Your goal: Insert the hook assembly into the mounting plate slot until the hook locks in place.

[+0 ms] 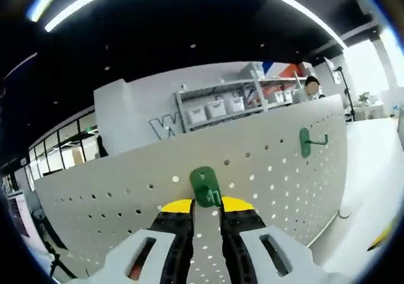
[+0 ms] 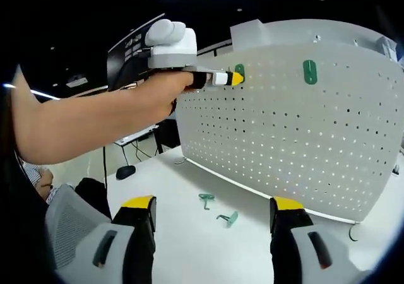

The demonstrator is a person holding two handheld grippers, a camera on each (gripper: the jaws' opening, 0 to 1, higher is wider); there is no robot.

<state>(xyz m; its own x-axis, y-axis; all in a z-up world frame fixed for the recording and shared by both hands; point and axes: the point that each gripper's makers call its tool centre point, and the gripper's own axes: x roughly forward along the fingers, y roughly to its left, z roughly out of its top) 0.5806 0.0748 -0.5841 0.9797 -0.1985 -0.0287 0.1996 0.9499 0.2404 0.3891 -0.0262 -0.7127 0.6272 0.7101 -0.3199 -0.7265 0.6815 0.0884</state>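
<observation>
A white pegboard mounting plate (image 1: 265,170) stands upright on the table. My left gripper (image 1: 207,203) is shut on a green hook assembly (image 1: 205,187), holding it against the plate's upper part. From the right gripper view the left gripper (image 2: 235,77) presses that green hook (image 2: 240,71) to the pegboard (image 2: 297,139), held by a person's arm (image 2: 95,117). A second green hook (image 1: 307,142) is mounted on the plate to the right, also visible as a green hook (image 2: 309,71). My right gripper (image 2: 211,211) hangs open above the table with nothing between its jaws.
Two loose green hooks (image 2: 206,199) (image 2: 228,218) lie on the white table (image 2: 189,233) in front of the pegboard. A shelf with white bins (image 1: 214,110) stands behind the plate. A dark round object (image 2: 125,171) lies at the table's far left.
</observation>
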